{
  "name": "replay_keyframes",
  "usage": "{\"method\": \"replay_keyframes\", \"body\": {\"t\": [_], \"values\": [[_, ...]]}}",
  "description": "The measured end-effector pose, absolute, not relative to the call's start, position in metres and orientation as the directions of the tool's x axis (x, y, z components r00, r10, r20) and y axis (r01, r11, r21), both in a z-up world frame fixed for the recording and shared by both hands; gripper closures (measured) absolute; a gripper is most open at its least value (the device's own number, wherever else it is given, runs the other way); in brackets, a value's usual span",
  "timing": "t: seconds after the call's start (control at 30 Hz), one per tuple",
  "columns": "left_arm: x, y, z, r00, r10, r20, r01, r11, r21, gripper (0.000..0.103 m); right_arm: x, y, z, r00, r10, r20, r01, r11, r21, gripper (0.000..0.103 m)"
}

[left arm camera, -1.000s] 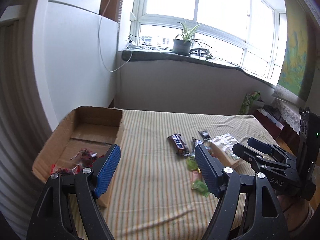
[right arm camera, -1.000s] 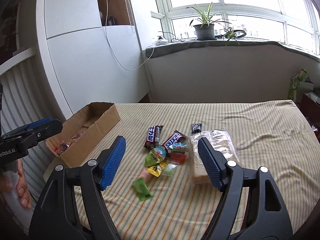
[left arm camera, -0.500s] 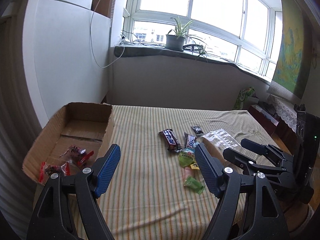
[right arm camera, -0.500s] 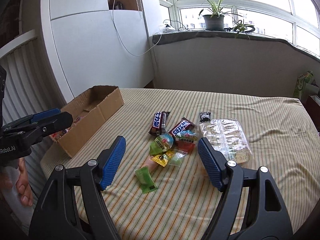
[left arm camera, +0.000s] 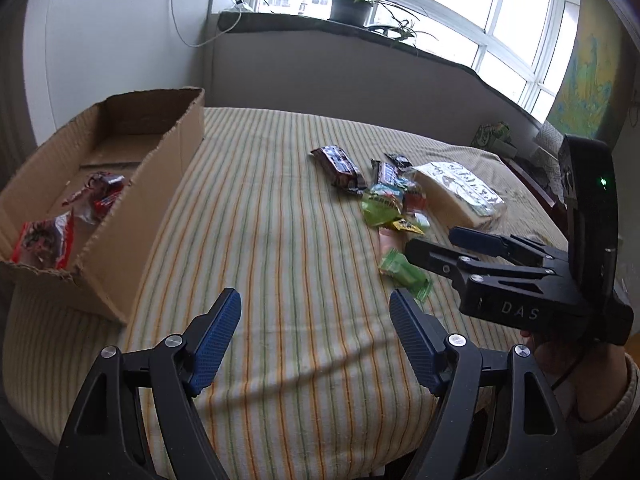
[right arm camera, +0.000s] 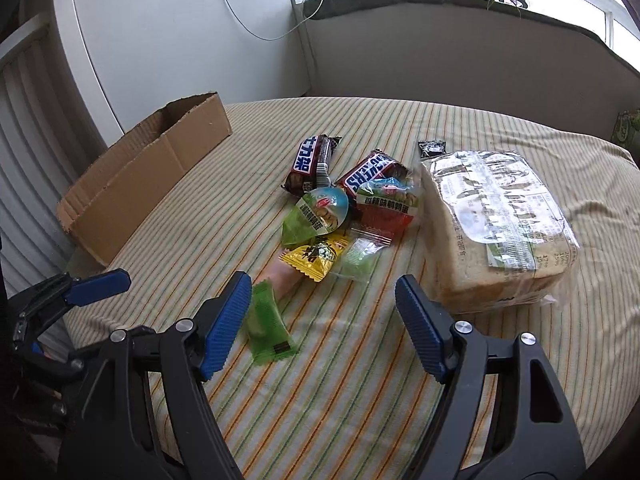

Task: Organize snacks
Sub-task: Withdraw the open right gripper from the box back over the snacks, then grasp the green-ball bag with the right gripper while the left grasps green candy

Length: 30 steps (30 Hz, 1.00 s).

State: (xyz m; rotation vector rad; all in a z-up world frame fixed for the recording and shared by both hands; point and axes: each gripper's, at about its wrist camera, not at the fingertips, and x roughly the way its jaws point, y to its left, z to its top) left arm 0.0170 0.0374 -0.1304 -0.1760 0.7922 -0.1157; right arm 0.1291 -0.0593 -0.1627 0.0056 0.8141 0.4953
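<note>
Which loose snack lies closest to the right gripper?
The plain green wrapped candy, apart from the pile, right beside the right gripper's left finger.

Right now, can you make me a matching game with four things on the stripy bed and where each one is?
Things:
1. brown cardboard box
2. big clear-wrapped bread loaf
3. flat green sweet packet
4. small black sachet

Places:
A. by the right gripper's left finger
B. far left edge
C. just behind the loaf
D. right of the snack pile

Pairs: 1-B, 2-D, 3-A, 4-C
</note>
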Motion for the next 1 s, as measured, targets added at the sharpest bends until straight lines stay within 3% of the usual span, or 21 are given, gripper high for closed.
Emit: {"method": "replay_keyframes", "body": {"t": [0.47,0.6,0.73,0.87,0.9,0.93,0.97,1.0], "values": [[0.050,-0.018,-0.143,0.647,-0.253,-0.720,0.173,0.967,-0.185,0.026,0.161,-0.101,-0.165,0.524,0.456,-0.719,-0.410,0.875,0.256,0.030],[0.060,-0.032,-0.145,0.651,-0.257,-0.714,0.203,0.966,-0.162,0.026,0.171,-0.085,-0.169,0.512,0.439,-0.738,-0.434,0.874,0.219,0.047],[0.061,-0.037,-0.150,0.663,-0.234,-0.711,0.211,0.970,-0.123,0.027,0.173,-0.077,-0.170,0.511,0.435,-0.742,-0.451,0.870,0.200,0.052],[0.062,-0.030,-0.151,0.676,-0.226,-0.701,0.205,0.972,-0.116,0.043,0.173,-0.070,-0.170,0.510,0.426,-0.747,-0.463,0.868,0.179,0.052],[0.063,-0.028,-0.150,0.678,-0.228,-0.699,0.205,0.972,-0.117,0.048,0.174,-0.069,-0.170,0.510,0.425,-0.748,-0.463,0.868,0.178,0.056],[0.063,-0.027,-0.150,0.679,-0.233,-0.696,0.205,0.971,-0.124,0.051,0.175,-0.066,-0.170,0.512,0.422,-0.749,-0.464,0.869,0.173,0.075],[0.064,-0.025,-0.150,0.679,-0.238,-0.695,0.207,0.970,-0.130,0.059,0.175,-0.063,-0.170,0.514,0.415,-0.751,-0.466,0.870,0.162,0.085],[0.064,-0.023,-0.150,0.678,-0.243,-0.693,0.209,0.969,-0.136,0.070,0.175,-0.060,-0.170,0.514,0.411,-0.753,-0.469,0.869,0.155,0.085]]}}
